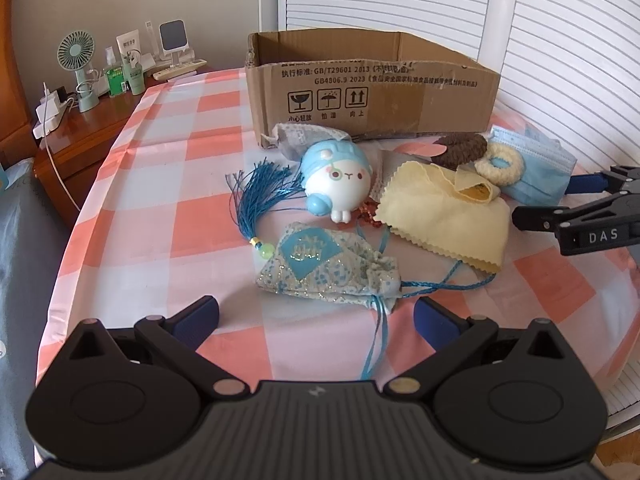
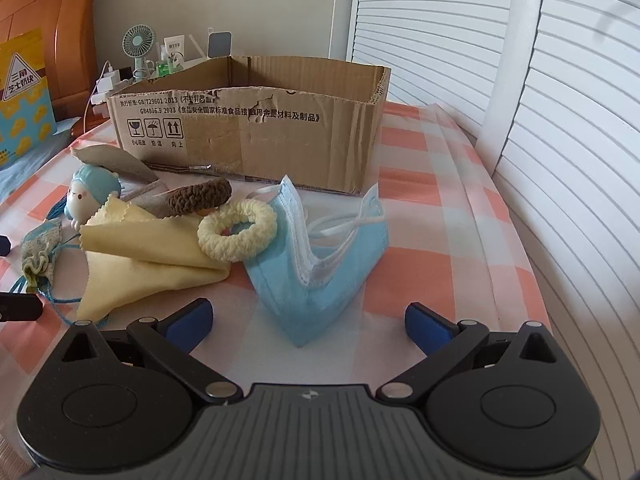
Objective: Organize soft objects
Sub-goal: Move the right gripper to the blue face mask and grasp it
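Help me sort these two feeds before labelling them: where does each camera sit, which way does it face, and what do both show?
Left wrist: on the left gripper, low over the checked cloth, facing the sachet pouch, toy and cardboard box; its own open fingers show, plus the right gripper entering at the right edge.
Right wrist: on the right gripper, facing the blue masks and the box; its own open fingers show.
Shared: box, toy, yellow cloth, cream ring.
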